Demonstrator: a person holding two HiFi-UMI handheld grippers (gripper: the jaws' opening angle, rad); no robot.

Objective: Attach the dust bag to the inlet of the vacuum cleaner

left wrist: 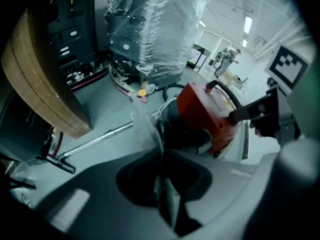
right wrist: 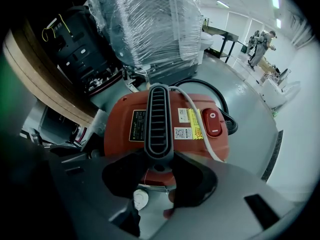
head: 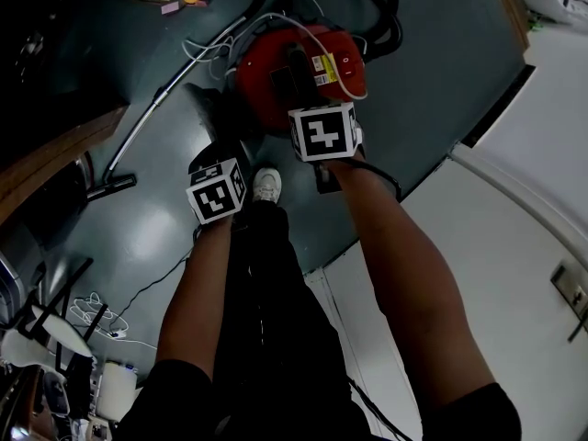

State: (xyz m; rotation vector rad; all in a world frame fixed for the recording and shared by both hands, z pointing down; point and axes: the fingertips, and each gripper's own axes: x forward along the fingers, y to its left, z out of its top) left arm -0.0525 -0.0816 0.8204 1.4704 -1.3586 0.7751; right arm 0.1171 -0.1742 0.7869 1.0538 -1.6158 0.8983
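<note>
The vacuum cleaner's red motor head [head: 308, 67] stands on the dark floor ahead of me. My right gripper [right wrist: 159, 160] is shut on the near end of its black ribbed handle [right wrist: 159, 116], with a jaw on either side. My left gripper [left wrist: 161, 159], to the left of the vacuum [left wrist: 207, 114], is shut on a thin, pale, translucent sheet, the dust bag [left wrist: 147, 129], whose edge rises from between the jaws. The dark drum [left wrist: 182, 136] under the red head sits just beyond the bag. I cannot make out the inlet.
A black hose [head: 372, 7] loops behind the vacuum. A metal wand [head: 152, 113] with its floor nozzle [head: 110, 186] lies to the left. A shrink-wrapped stack [right wrist: 145, 29] and a curved wooden edge [left wrist: 40, 69] stand beyond. My shoe [head: 266, 186] is between the grippers. A white wall [head: 524, 200] rises on the right.
</note>
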